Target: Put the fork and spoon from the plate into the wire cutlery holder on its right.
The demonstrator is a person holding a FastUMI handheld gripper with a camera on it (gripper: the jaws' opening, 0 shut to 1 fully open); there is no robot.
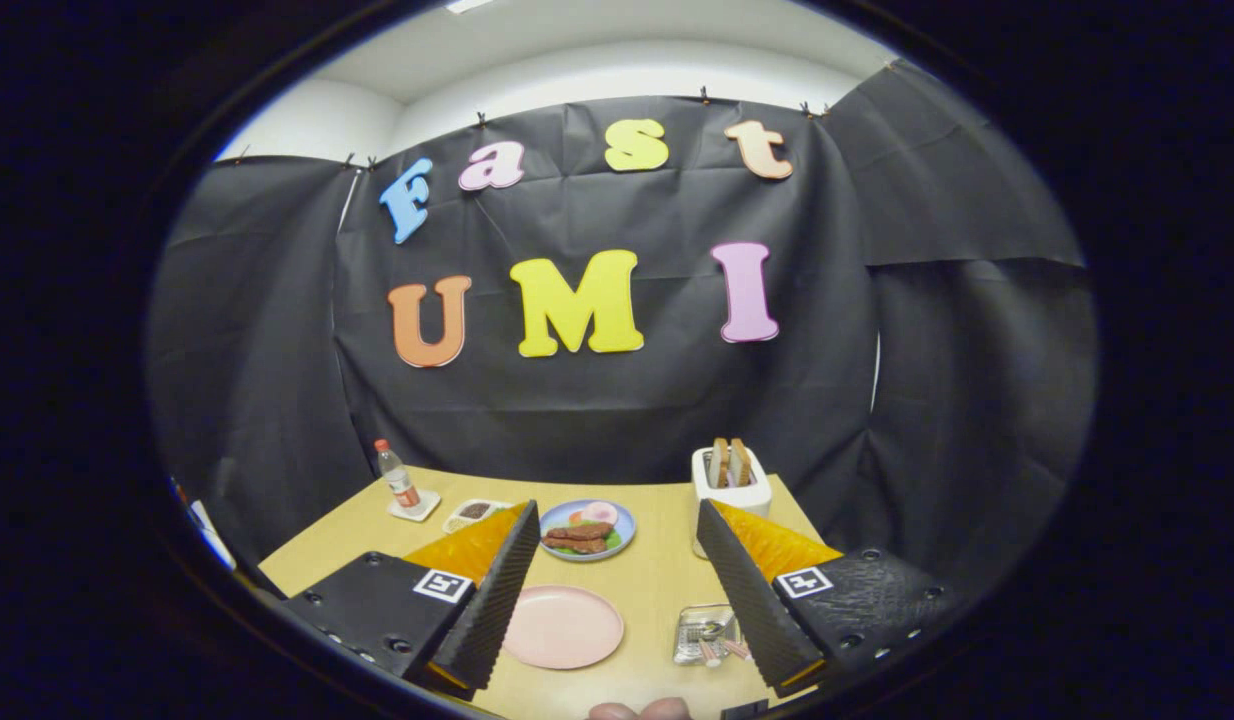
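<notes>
My gripper [617, 508] hovers high above the wooden table [657, 590], open, with nothing between its fingers. Below the gap lies the round pink plate [562, 627], close to the left finger, and its visible surface is bare. To the plate's right stands the small wire cutlery holder [703, 634], partly hidden behind the right finger. Cutlery with pinkish handles sits inside it; the pieces are too small to tell apart.
A blue plate of food [587, 530] lies beyond the pink plate. A white toaster with bread [730, 480] stands at the back right. A bottle [397, 476] on a coaster and a small dish [474, 513] are at the back left. A person's fingertips [640, 711] show at the near edge.
</notes>
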